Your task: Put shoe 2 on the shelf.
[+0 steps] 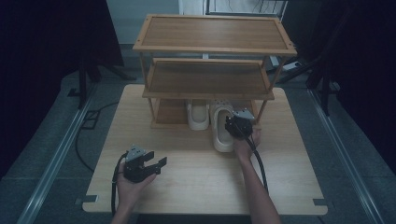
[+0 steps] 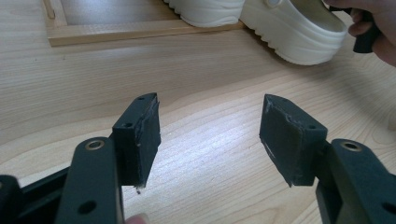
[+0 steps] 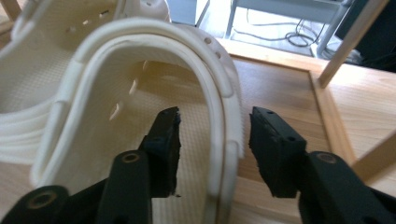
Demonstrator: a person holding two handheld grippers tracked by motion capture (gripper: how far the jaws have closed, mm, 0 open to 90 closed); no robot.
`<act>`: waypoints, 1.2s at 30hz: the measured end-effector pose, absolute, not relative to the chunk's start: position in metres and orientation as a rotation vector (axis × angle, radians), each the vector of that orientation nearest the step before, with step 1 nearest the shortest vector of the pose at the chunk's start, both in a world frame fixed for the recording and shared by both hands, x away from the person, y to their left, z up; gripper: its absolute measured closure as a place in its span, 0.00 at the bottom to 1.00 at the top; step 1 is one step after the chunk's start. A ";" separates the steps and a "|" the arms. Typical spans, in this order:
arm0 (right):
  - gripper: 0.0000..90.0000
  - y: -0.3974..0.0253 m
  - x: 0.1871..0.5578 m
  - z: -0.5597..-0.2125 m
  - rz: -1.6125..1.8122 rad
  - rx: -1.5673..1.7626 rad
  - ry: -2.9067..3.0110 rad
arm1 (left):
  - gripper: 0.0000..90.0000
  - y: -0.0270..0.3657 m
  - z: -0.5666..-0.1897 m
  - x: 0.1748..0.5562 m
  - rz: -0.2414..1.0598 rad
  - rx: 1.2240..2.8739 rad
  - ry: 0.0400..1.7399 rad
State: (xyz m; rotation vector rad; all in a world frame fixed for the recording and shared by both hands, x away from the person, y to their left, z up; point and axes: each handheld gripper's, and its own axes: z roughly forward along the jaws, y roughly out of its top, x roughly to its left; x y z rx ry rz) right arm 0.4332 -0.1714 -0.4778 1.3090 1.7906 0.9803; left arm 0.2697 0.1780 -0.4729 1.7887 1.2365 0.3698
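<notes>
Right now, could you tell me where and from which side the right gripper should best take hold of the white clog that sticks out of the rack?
Probably the clog's side wall on the person's right, approached from the heel end. The open right gripper already straddles that thin upright rim, one jaw inside the shoe, one outside. The left gripper is open over bare table.

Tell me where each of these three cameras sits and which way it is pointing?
High view: above the person's side, looking forward and down on the table and wooden rack; both forearms, left gripper and right gripper show.
Left gripper view: rides the left gripper, looking low across the table toward the rack; open jaws show.
Right gripper view: rides the right gripper, jaws astride the wall of the near clog.
Shared: both gripper views and the high view show the near clog.
</notes>
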 end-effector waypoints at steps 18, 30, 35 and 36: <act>0.63 -0.206 0.349 -0.451 1.150 1.181 1.964 | 0.43 0.173 -0.476 0.270 0.360 1.817 1.232; 0.97 -0.220 0.310 -0.463 1.135 1.101 2.176 | 0.43 0.173 -0.475 0.269 0.359 1.815 1.229; 1.00 -0.222 0.307 -0.480 1.086 1.106 2.279 | 0.43 0.172 -0.477 0.269 0.355 1.818 1.230; 1.00 -0.221 0.308 -0.484 1.080 1.113 2.288 | 0.43 0.172 -0.477 0.269 0.355 1.819 1.229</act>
